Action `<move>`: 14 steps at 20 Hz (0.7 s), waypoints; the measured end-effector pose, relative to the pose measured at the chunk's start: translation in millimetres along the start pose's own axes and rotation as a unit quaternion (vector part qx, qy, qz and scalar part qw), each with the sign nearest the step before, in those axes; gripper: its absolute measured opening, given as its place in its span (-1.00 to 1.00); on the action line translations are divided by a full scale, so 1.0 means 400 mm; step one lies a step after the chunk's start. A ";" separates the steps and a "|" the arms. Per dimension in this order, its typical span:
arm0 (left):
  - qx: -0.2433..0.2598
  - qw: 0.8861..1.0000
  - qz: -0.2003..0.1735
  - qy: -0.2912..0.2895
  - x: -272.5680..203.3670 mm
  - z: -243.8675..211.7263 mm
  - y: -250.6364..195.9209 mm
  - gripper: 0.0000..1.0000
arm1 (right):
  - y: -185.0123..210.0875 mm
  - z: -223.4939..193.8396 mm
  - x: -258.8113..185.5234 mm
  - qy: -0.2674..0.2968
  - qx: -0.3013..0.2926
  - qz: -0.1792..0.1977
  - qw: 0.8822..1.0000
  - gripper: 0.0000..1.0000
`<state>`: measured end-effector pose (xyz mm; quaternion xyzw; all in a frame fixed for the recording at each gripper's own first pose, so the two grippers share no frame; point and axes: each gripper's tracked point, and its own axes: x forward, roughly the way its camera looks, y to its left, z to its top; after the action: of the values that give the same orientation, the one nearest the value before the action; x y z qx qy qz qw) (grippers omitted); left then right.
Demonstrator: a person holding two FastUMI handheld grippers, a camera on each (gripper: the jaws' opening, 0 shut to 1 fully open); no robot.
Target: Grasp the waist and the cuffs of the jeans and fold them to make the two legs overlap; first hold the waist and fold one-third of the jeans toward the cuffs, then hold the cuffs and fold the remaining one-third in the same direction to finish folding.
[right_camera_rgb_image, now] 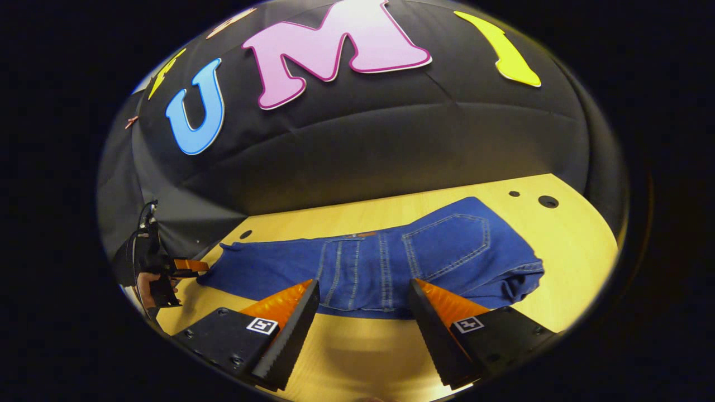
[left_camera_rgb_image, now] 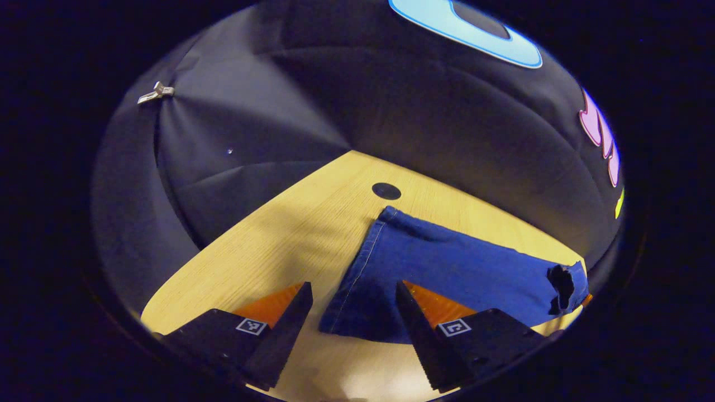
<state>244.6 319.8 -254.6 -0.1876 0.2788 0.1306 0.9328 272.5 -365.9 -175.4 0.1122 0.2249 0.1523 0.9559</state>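
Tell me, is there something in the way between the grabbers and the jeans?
Nothing visible is. The left gripper hangs open right at the cuff end of the jeans, and the right gripper hangs open at the waist end. Between each of them and the denim there is just bare table.

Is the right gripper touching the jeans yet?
Apart. In the right gripper view the right gripper stands open, bare table between its fingertips and the jeans.

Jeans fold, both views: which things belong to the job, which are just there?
Job:
jeans, lying flat on the table
left gripper, open near the cuff
right gripper, open near the waist

Just there:
wooden table
round table holes
metal clip on the wall
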 end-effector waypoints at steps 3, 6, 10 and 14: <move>0.056 0.998 0.017 0.013 0.016 0.000 -0.028 1.00 | -0.016 0.002 -0.016 0.001 0.005 0.001 1.000 0.95; 0.074 0.997 0.008 0.028 0.025 -0.017 -0.079 0.63 | -0.036 -0.024 -0.021 0.009 0.003 0.001 1.000 0.94; 0.061 0.998 -0.004 0.031 -0.002 -0.012 -0.102 0.48 | -0.047 -0.072 -0.014 0.035 0.012 0.005 0.999 0.95; -0.004 1.000 -0.006 0.002 0.037 -0.006 -0.098 -0.55 | -0.051 -0.086 -0.017 0.042 0.012 0.006 0.999 0.95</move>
<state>269.1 285.9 -254.0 -0.1933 0.2793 0.1253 0.9321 255.5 -382.1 -208.5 0.1180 0.2662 0.1599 0.9432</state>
